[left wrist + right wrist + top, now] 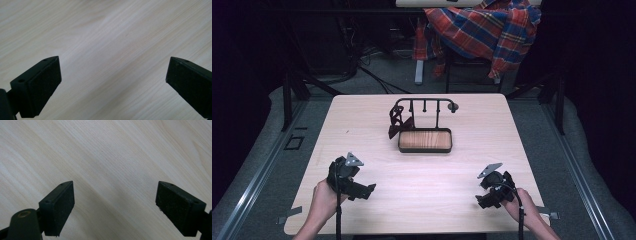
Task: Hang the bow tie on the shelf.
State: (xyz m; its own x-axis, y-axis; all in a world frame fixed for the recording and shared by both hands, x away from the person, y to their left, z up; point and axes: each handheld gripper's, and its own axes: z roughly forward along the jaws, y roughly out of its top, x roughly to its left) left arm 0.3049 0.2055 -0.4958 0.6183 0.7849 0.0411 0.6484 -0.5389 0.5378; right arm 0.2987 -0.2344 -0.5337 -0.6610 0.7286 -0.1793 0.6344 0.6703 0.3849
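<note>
Pale wood-grain counter (pixel 422 200) carries everything, and at its near edge two grippers rest low over bare surface: the left gripper (pixel 362 191) and the right gripper (pixel 484 200), each with its jaws spread wide and nothing between them, as both gripper views confirm. Farther in, near the middle, sits one black stand (pixel 424 106) with a wooden tray base (pixel 425 140), and one dark red hair tie or scrunchie (pixel 398 122) hangs at the left end of its rail, well apart from both grippers. Behind the counter, one plaid cloth (pixel 484 30) drapes over a chair. My guess is that a hasty pull on the scrunchie could snag the rail and tip the light stand.
</note>
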